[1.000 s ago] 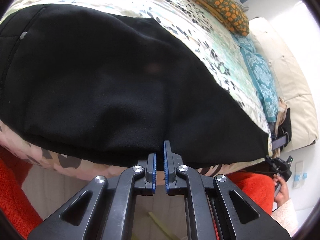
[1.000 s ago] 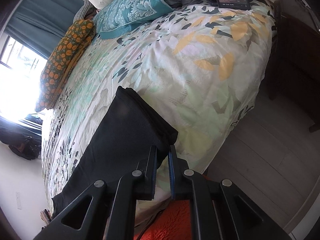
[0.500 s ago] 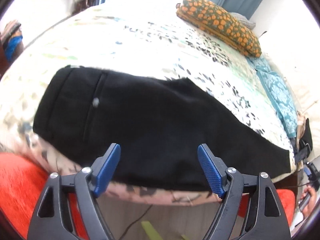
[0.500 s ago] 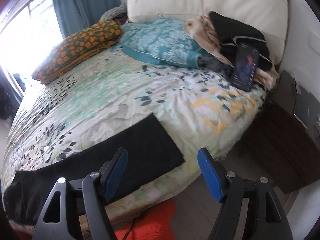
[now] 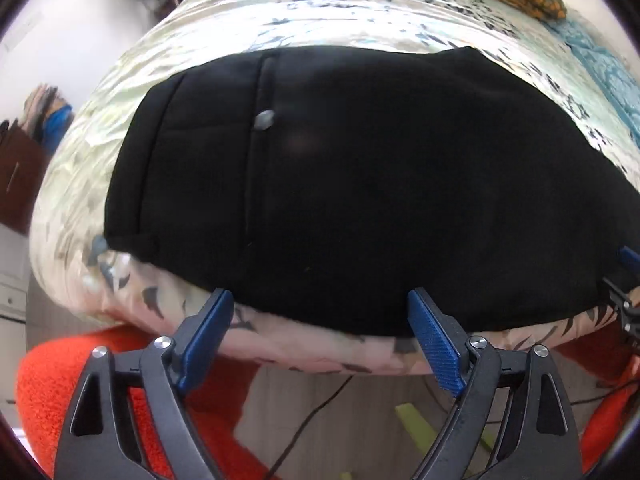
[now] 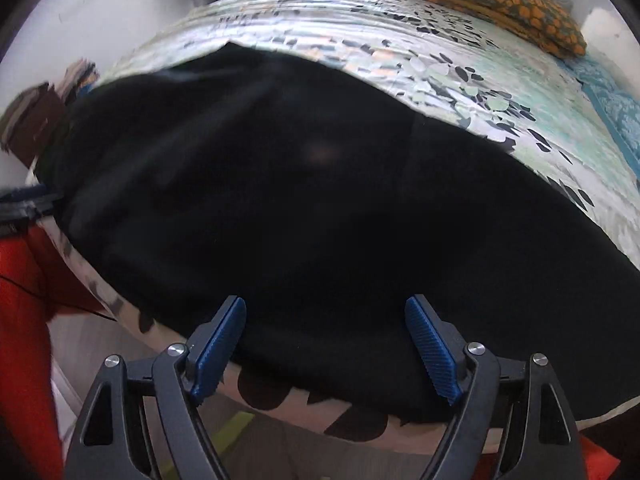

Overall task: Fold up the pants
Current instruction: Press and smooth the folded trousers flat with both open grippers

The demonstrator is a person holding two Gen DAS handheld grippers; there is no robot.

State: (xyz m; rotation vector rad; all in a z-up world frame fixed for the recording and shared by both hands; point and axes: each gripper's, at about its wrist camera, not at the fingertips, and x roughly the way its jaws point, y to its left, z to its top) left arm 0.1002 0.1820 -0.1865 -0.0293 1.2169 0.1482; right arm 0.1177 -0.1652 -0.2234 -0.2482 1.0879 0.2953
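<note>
Left wrist view: both grippers' ribbed blue fingers (image 5: pixel 434 344) spread before smooth black pants (image 5: pixel 360 184).

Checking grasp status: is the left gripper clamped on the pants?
No, the left gripper stands wide open, clear of the black pants.

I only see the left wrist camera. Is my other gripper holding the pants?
Observer: No. The right gripper is open, with its fingers apart at the near edge of the black pants.
Operator: Does its camera see my gripper?
Observer: Yes. A bit of the left gripper pokes in at that view's left edge, beside the pants.
Operator: Anything on the cloth?
Observer: A faint line crosses it right of the middle.
</note>
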